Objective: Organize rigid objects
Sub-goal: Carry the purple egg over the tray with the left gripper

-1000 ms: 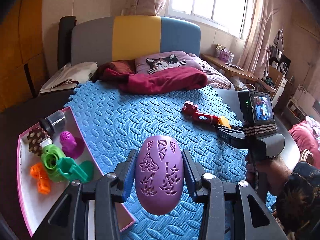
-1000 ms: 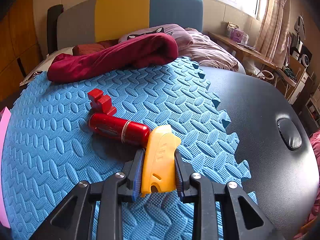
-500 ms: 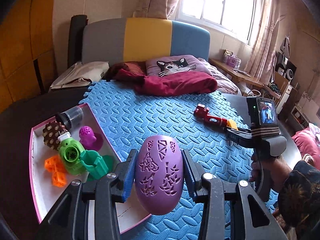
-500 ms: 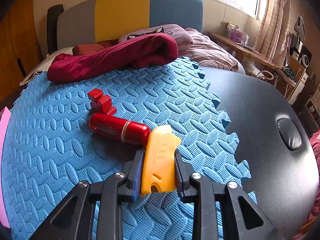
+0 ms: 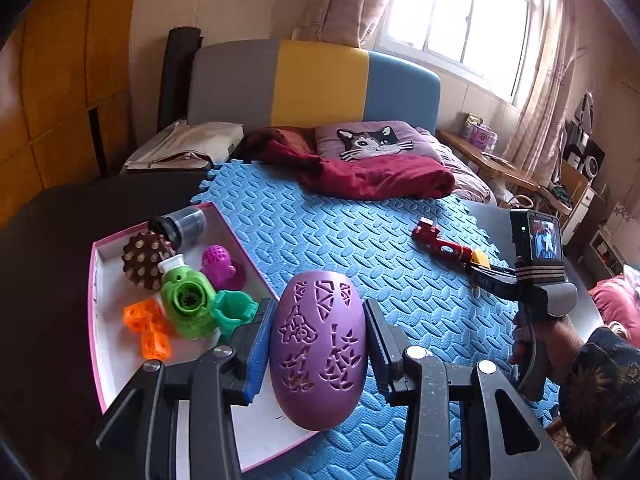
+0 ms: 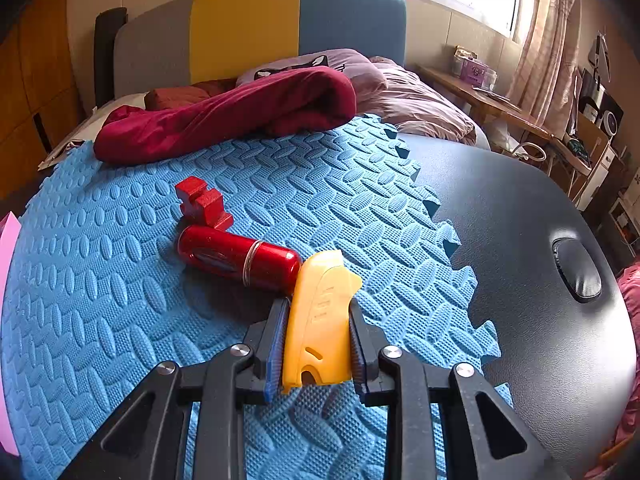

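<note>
Left hand-held gripper (image 5: 316,346): jaws clamped on a purple egg-shaped shell (image 5: 318,350) with cut-out patterns, held above the near right edge of the pink-rimmed tray (image 5: 93,320).

Tray contents: brown studded ball (image 5: 143,258), green round toy (image 5: 188,304), teal piece (image 5: 234,308), orange cubes (image 5: 148,328), small purple figure (image 5: 218,266), and a dark cylinder (image 5: 180,222) lying on its side at the far end; possibly a lens or a cap, the view is too small to tell.

Right hand-held gripper (image 6: 316,344): closed on a yellow plastic piece (image 6: 318,320), low over the blue foam mat (image 6: 120,300). The yellow piece's far end touches a red cylinder (image 6: 240,258) lying on the mat; a red notched block (image 6: 202,202) sits just beyond it.

The mat covers the dark tabletop (image 6: 520,220).
</note>
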A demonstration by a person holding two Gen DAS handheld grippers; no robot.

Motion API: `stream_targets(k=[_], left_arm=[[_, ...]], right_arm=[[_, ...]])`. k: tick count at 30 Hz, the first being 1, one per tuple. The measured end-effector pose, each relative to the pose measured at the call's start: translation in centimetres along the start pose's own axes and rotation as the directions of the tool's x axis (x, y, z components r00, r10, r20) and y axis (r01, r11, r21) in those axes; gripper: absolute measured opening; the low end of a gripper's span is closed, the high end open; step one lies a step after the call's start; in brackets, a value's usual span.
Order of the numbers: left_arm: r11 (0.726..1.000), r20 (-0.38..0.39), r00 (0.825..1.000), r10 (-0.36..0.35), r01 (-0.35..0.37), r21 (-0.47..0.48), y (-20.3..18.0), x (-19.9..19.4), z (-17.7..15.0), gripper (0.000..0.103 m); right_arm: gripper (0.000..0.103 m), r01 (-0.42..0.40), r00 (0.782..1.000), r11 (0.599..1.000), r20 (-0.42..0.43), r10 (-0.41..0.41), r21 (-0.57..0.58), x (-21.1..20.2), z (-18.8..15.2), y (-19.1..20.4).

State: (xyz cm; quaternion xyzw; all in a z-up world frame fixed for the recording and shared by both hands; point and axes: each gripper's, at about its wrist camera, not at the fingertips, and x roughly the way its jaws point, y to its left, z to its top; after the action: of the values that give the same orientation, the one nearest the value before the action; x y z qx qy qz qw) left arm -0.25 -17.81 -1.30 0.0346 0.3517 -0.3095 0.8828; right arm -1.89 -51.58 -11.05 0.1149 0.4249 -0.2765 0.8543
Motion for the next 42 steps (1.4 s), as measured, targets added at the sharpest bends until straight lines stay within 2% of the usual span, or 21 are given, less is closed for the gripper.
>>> stream_targets(k=[4, 10, 17, 23, 32, 38, 42], left_arm=[[0.999, 0.004, 1.000, 0.030, -0.029, -0.044, 2.3, -0.8, -0.2, 0.044], [0.986, -0.007, 0.993, 0.117, -0.117, -0.122, 7.0, -2.0, -1.3, 0.044], [0.955, -0.088, 0.980, 0.180, -0.195, -0.223, 11.5, -1.9, -4.2, 0.044], [0.951, -0.134, 0.981, 0.141, -0.172, -0.258, 11.6, -1.0, -5.3, 0.044], [0.960, -0.181, 0.976, 0.117, -0.158, -0.231, 10.6, 1.1, -5.7, 0.044], [0.950, -0.204, 0.968, 0.148, -0.196, -0.242, 11.6, 2.5, -5.7, 0.044], [0.954, -0.216, 0.961, 0.171, -0.217, -0.207, 11.5, 3.9, -6.1, 0.044]], right_arm=[[0.027, -0.001, 1.000, 1.000, 0.000, 0.001, 0.000, 0.0, 0.0, 0.0], [0.027, 0.000, 1.000, 1.000, 0.000, 0.000, 0.000, 0.0, 0.0, 0.0], [0.027, 0.000, 1.000, 1.000, 0.000, 0.000, -0.001, 0.0, 0.0, 0.0], [0.027, 0.003, 1.000, 1.000, 0.001, -0.003, -0.003, 0.0, 0.0, 0.0], [0.027, 0.009, 1.000, 1.000, 0.002, -0.009, -0.009, -0.1, 0.0, 0.0], [0.027, 0.012, 1.000, 1.000, 0.003, -0.012, -0.012, -0.1, 0.0, 0.1], [0.027, 0.013, 1.000, 1.000, 0.004, -0.013, -0.013, -0.1, 0.0, 0.1]])
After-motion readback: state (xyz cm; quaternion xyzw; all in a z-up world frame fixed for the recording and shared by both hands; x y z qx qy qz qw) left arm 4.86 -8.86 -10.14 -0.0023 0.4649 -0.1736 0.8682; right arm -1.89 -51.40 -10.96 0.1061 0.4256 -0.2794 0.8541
